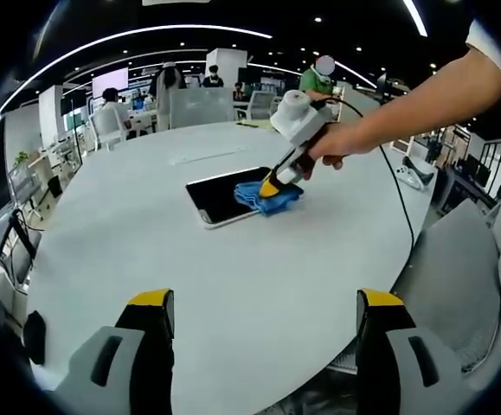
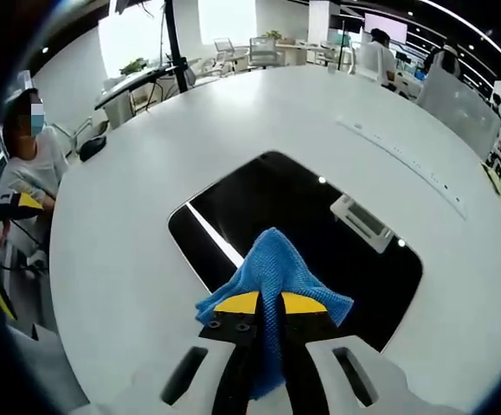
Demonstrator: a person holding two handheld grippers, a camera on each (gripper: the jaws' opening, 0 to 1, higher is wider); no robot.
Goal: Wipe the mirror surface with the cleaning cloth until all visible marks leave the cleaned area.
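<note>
A flat rectangular mirror [image 1: 224,195] with a dark reflecting face lies on the white table [image 1: 233,285]. In the right gripper view the mirror [image 2: 319,233] reflects ceiling lights. A blue cleaning cloth [image 2: 272,272] is pinched between the yellow-tipped jaws of my right gripper [image 2: 270,303] and rests on the mirror's near edge. From the left gripper view, the right gripper [image 1: 272,183] presses the cloth [image 1: 269,198] onto the mirror's right end, held by a person's hand [image 1: 341,143]. My left gripper [image 1: 266,311] hovers open above the table, well short of the mirror, holding nothing.
A cable [image 1: 397,186] trails from the right gripper over the table's right side. A grey chair [image 1: 458,277] stands at the table's right edge. People sit at desks in the background [image 1: 112,108]. A person [image 2: 34,147] sits beyond the table's left edge.
</note>
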